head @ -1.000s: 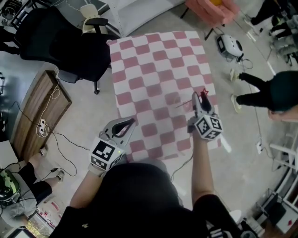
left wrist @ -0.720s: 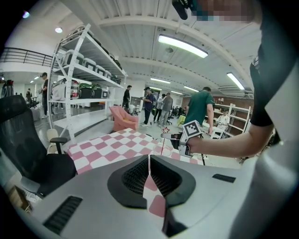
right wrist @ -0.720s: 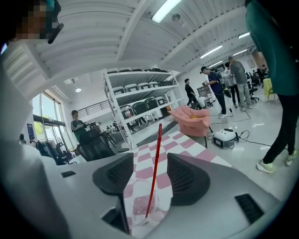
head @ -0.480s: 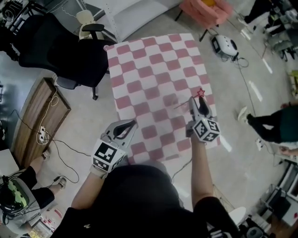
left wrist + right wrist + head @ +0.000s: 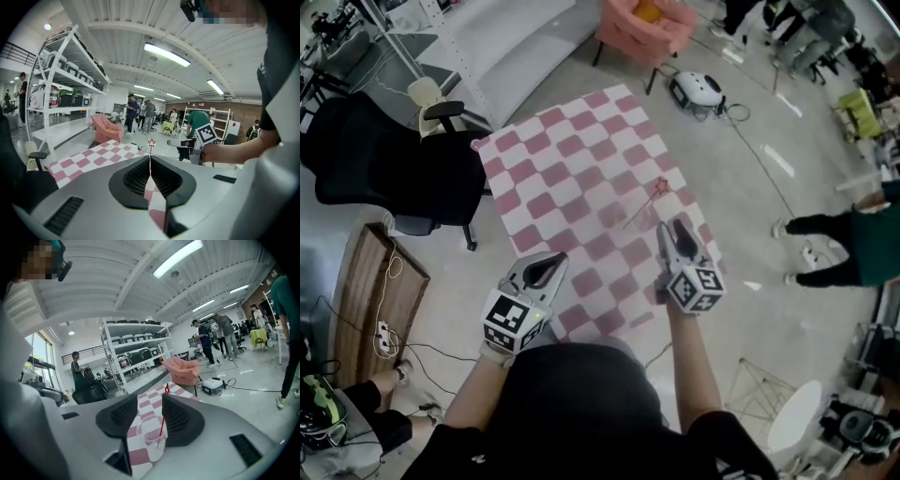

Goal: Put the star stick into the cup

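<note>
Star stick (image 5: 161,424), thin red, star-topped, leaning inside clear cup (image 5: 149,439)

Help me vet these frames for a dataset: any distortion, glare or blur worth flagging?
Head view: strong fisheye bend skews the checkered table; light is even, the star stick thin and faint. Left gripper view: black round vignette, ceiling strip light blown out. Right gripper view: same vignette and glare overhead, yet the clear cup reads sharply.
</note>
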Demonstrator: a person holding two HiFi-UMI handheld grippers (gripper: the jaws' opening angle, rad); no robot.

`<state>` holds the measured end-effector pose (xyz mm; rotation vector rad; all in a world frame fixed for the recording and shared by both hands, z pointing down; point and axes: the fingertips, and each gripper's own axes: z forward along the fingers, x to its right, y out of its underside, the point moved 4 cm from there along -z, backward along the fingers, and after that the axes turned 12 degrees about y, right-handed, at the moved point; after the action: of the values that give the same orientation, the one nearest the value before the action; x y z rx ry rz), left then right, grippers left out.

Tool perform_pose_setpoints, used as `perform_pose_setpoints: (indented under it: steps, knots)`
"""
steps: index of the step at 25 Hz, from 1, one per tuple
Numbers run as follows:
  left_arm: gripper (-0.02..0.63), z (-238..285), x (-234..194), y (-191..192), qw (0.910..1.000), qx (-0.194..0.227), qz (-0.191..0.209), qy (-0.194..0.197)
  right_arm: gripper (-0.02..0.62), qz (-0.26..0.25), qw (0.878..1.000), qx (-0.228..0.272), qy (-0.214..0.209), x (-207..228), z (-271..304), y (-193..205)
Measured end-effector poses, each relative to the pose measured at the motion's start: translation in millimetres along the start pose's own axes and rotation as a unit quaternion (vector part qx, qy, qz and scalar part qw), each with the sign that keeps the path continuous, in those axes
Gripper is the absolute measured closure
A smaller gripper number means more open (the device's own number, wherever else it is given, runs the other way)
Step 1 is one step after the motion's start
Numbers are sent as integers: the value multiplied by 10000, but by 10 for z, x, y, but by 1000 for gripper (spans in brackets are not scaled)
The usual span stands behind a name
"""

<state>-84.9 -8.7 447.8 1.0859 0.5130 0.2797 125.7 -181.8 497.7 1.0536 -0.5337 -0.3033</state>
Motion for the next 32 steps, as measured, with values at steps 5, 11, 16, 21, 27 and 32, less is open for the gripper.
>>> perform_pose_setpoints:
  steps: [5, 11, 16, 21, 27, 32]
  knots:
    - [561, 76, 51, -138, 9990, 59, 182, 407, 507, -76, 9997, 215, 93, -177, -459, -80]
    - [561, 210, 154, -244, 9957, 99, 321, 864, 560, -404, 9981, 455, 122, -409, -897, -110]
    - [562, 314, 284, -292, 9911, 105, 445, 1249, 571, -534, 9966, 514, 369, -475, -1180, -67]
    - [562, 400, 400, -330, 9855, 126, 539, 1603, 572, -547, 9944, 599, 671, -517, -1436, -76]
    - [562, 458, 488, -324, 9799, 114, 606, 1899, 572, -596, 9922, 737, 810, -502, -1622, 28]
    - [563, 497, 529, -301, 9759, 95, 621, 2092, 572, -661, 9903, 765, 954, -527, -1732, 85]
